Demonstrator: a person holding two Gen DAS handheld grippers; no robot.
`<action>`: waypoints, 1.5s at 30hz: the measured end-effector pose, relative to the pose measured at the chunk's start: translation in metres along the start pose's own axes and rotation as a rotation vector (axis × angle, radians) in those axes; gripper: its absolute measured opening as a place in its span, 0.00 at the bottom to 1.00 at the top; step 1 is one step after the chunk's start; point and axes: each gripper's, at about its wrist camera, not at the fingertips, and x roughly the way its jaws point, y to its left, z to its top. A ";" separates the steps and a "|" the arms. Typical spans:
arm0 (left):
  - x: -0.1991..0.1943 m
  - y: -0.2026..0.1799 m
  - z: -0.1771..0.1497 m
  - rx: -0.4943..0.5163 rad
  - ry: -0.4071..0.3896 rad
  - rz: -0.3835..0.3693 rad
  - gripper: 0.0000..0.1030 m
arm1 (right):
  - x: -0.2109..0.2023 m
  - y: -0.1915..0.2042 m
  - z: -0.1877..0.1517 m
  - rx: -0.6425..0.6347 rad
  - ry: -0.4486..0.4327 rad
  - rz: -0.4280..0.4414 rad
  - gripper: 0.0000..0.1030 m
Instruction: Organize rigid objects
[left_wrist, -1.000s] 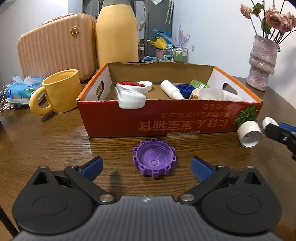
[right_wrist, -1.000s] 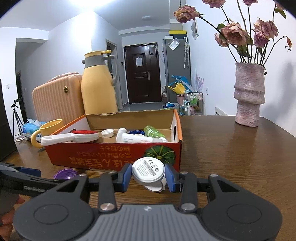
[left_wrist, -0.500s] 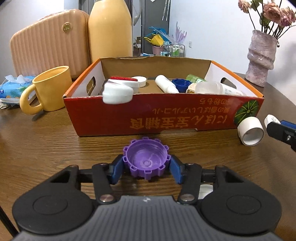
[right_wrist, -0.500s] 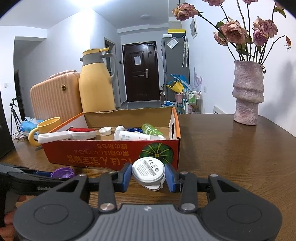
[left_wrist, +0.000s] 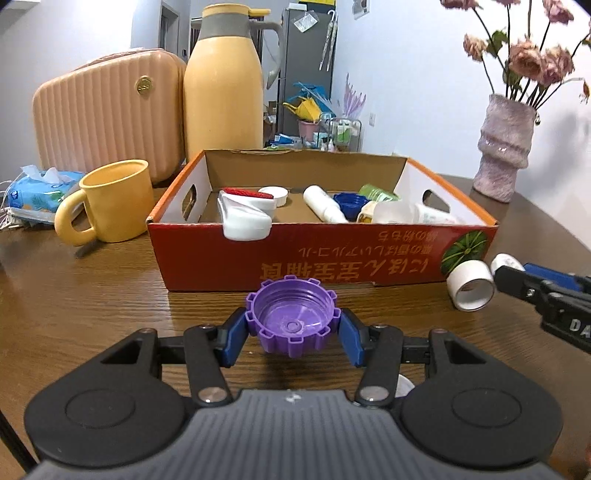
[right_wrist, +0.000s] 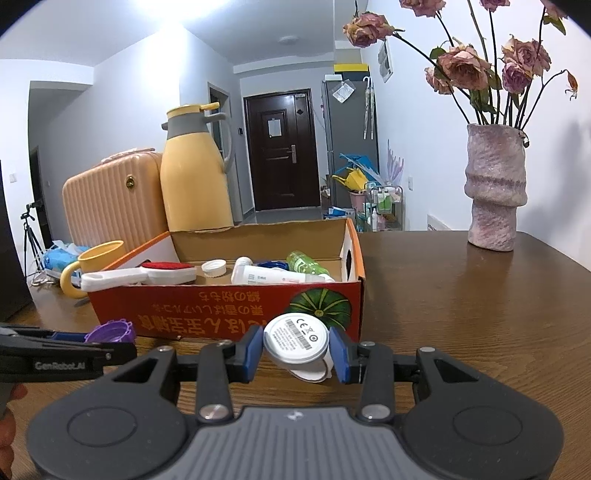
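Left gripper (left_wrist: 293, 334): its blue pads press on both sides of the purple toothed cap (left_wrist: 293, 322), so it grips the cap; the jaws closed on it within the last second.
Purple toothed cap: it sits with the open side up, just in front of the red front wall of the box, and looks slightly above the table; in the right wrist view it shows at the far left, beside the left gripper's black finger.
Right gripper (right_wrist: 297, 354): it is closed on a white round device (right_wrist: 296, 339), with one blue pad on each side.
White round device: its flat face, with a barcode and small printed marks, tilts toward the camera; a white strap-like part hangs under it. It is just in front of the box corner that carries the pumpkin picture.
Cardboard box (left_wrist: 388, 260): open on top, red front with printed characters upside down. Inside lie a white brush with a red pad (left_wrist: 243, 218), a white cap (left_wrist: 275, 194), a white tube (left_wrist: 325, 206), a blue cap (left_wrist: 349, 203), a green bottle (left_wrist: 375, 192) and a clear bottle (left_wrist: 399, 213).
Table (left_wrist: 92, 295): dark wood.
Left of the box: a yellow mug (left_wrist: 109, 201) and a tissue pack (left_wrist: 37, 192).
Behind the box: a peach ribbed case (left_wrist: 103, 114) and a yellow thermos jug (left_wrist: 223, 81).
Right side: a pink vase with dried roses (right_wrist: 495, 188), well apart from the box.
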 end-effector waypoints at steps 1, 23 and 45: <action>-0.003 0.000 0.000 -0.003 -0.006 -0.004 0.52 | -0.002 0.001 0.000 0.003 -0.006 0.002 0.37; -0.045 0.003 0.025 -0.081 -0.152 -0.064 0.52 | -0.011 0.032 0.008 0.077 -0.136 -0.006 0.37; -0.004 0.002 0.070 -0.085 -0.202 -0.002 0.52 | 0.046 0.047 0.041 0.013 -0.185 -0.040 0.37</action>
